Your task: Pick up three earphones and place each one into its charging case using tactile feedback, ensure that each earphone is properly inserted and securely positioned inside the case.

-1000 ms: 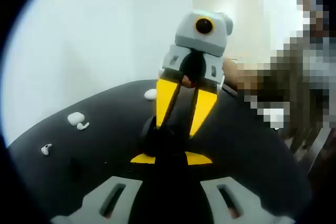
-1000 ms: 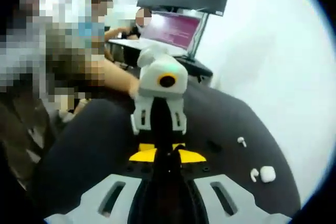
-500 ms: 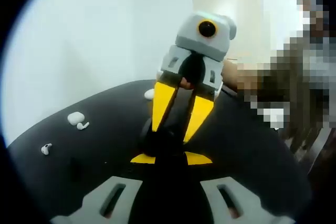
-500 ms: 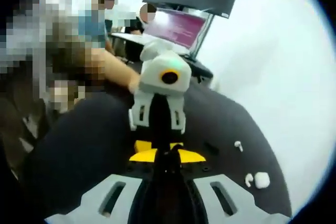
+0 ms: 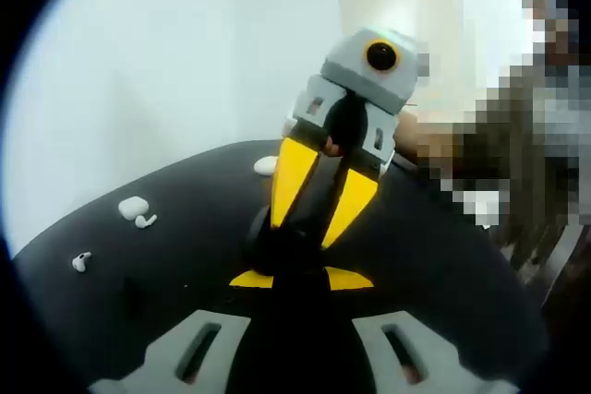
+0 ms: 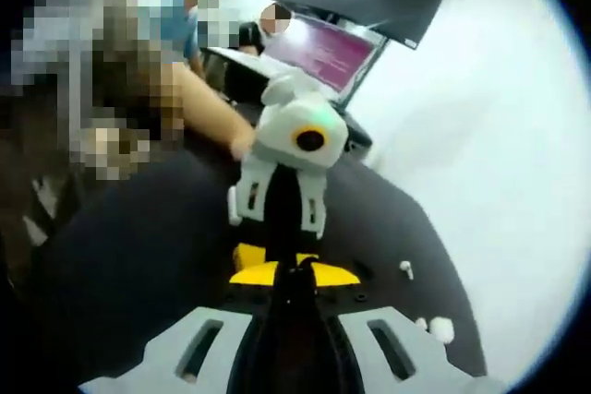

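1. The left gripper [image 5: 300,276] and right gripper [image 5: 312,219] meet tip to tip, low over a black table [image 5: 138,302]. In the left gripper view the right gripper's yellow jaws slope down toward the left one's tips, narrowing to a small gap. Something dark sits where they meet; I cannot tell what it is, or whether either gripper is clenched on it.
2. In the right gripper view the left gripper [image 6: 277,263] stands straight ahead of the right gripper [image 6: 294,276], nose down; its jaw state is also unclear.
3. From the left gripper, the loose pieces lie well off to its left: a white charging case [image 5: 133,207] with an earphone [image 5: 145,221] just beside it, and another earphone [image 5: 81,262] farther left and nearer. A third white piece [image 5: 265,166] sits beyond the right gripper's jaws.
4. Judgement: the left gripper seems nearer those pieces. The earphones are too small to read their long axis.
5. A hand [image 6: 242,145] holds the left gripper from behind.
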A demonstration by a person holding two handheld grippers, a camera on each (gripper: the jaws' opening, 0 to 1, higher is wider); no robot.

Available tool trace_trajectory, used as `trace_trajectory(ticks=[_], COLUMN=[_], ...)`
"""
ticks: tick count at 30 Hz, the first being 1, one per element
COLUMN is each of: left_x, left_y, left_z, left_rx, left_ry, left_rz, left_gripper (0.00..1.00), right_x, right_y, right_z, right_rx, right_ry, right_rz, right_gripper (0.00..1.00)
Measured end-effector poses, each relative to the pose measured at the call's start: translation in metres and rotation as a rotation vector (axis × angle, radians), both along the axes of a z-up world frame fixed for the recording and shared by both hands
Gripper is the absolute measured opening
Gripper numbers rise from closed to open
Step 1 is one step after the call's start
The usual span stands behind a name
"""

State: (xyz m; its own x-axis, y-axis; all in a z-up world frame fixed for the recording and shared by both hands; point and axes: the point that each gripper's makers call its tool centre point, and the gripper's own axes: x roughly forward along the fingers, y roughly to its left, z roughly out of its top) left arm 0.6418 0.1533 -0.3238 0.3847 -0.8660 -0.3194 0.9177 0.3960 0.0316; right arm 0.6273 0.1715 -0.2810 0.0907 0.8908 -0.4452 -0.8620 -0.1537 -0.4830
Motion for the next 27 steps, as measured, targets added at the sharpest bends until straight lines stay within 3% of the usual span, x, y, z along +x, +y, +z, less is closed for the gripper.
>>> trace_trajectory(ticks=[1, 2, 5, 8, 10, 14, 19, 27], left_x=[0.000, 0.000, 0.001, 0.001, 0.000, 0.000, -0.001, -0.001], left_y=[0.000, 0.000, 0.000, 0.001, 0.001, 0.000, 0.000, 0.000], left_z=[0.000, 0.000, 0.000, 0.000, 0.000, 0.001, 0.001, 0.000], left_rx=[0.000, 0.000, 0.001, 0.001, 0.001, 0.001, 0.001, 0.001], left_ry=[0.000, 0.001, -0.001, -0.002, -0.004, -0.004, -0.004, 0.001], left_rz=[0.000, 0.001, 0.001, 0.001, 0.000, 0.001, 0.001, 0.003], left_gripper=[0.15, 0.15, 0.15, 0.15, 0.15, 0.15, 0.15, 0.15], right_x=[0.000, -0.002, 0.001, 0.003, 0.000, 0.000, 0.001, 0.002], right_y=[0.000, 0.000, 0.000, -0.005, -0.006, -0.006, -0.001, 0.004], right_z=[0.001, 0.005, 0.017, 0.003, 0.005, -0.001, -0.002, -0.005], right_rx=[0.005, 0.028, 0.084, -0.006, 0.025, 0.020, 0.045, 0.099], right_ry=[0.009, 0.025, 0.103, 0.028, 0.100, 0.102, 0.165, 0.177], right_rz=[0.002, 0.008, -0.007, -0.006, -0.032, -0.040, -0.097, -0.188], right_gripper=[0.13, 0.05, 0.04, 0.08, 0.10, 0.16, 0.16, 0.17])
